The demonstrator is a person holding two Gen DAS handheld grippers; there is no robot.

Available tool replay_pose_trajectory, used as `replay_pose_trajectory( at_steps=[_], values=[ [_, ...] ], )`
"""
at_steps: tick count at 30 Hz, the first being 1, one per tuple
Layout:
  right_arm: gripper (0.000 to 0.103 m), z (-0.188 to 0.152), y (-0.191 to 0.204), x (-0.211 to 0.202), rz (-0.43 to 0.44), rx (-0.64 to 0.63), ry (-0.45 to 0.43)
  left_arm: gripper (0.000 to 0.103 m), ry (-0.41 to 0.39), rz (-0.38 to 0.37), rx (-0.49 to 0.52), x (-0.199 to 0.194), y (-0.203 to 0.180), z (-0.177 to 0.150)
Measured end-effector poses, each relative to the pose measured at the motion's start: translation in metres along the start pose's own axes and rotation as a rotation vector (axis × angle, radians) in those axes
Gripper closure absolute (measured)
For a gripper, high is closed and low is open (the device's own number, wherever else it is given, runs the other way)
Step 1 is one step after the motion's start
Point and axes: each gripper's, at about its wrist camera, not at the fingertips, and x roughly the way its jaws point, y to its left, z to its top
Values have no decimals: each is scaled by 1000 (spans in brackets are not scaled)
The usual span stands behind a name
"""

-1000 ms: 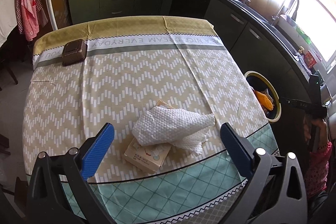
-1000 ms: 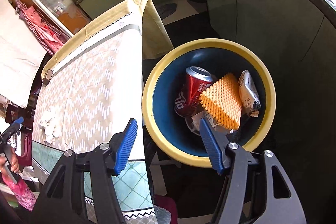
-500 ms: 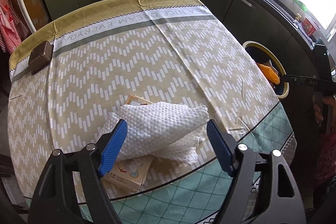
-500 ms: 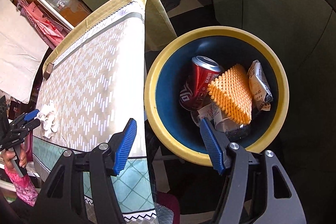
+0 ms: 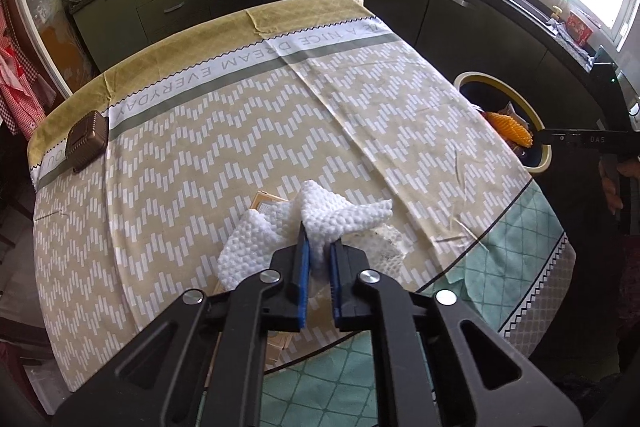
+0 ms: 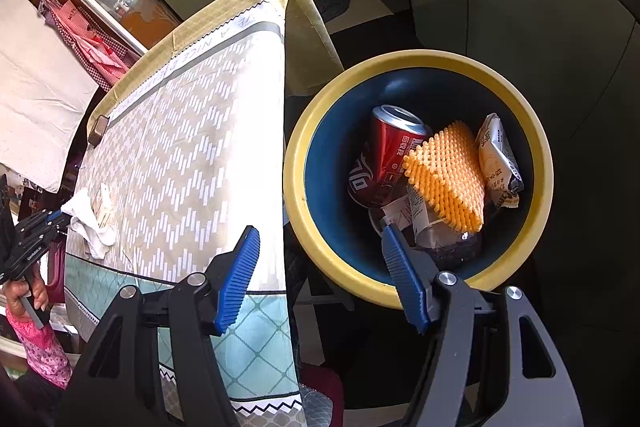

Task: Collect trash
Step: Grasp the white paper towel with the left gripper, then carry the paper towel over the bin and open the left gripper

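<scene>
Since the earlier frame the left gripper (image 5: 318, 251) has just closed its jaws onto the white paper towel (image 5: 320, 223), bunching it at lower centre. The small carton (image 5: 266, 205) beneath is mostly hidden. The tablecloth (image 5: 240, 147) reads "A NICE DREAM EVERYDAY". The right gripper (image 6: 320, 267) hangs apart and empty before the yellow-rimmed bin (image 6: 400, 67), holding a red can (image 6: 384, 159).

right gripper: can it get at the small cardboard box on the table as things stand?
Probably not without relocating. The right gripper hangs open over the trash bin beside the table, and the cardboard box lies across the table, half under the white paper towel that the left gripper pinches.
</scene>
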Motion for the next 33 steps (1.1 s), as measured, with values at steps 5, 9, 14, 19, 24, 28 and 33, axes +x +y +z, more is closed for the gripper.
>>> replay_pose_trajectory(
  at_steps=[5, 9, 14, 19, 24, 28, 33],
  values=[
    [40, -4, -6, -10, 10, 14, -28, 95, -56, -46, 22, -35, -8, 17],
    [40, -13, -15, -24, 16, 39, -70, 95, -80, -83, 78, -53, -28, 37],
    [39, -31, -25, -44, -9, 50, -116, 95, -88, -154, 171, -53, -72, 68],
    [37, -45, -41, -64, -57, 55, -161, 95, -88, -233, 278, -29, -139, 108],
    [36, -60, -59, -80, -68, 80, -188, 95, -49, -297, 327, 27, -206, 152],
    [36, -72, -72, -87, -75, 102, -190, 94, 3, -329, 345, 78, -251, 172],
    [36, -83, -83, -92, -75, 136, -193, 59, 77, -312, 374, 131, -289, 171]
  ],
)
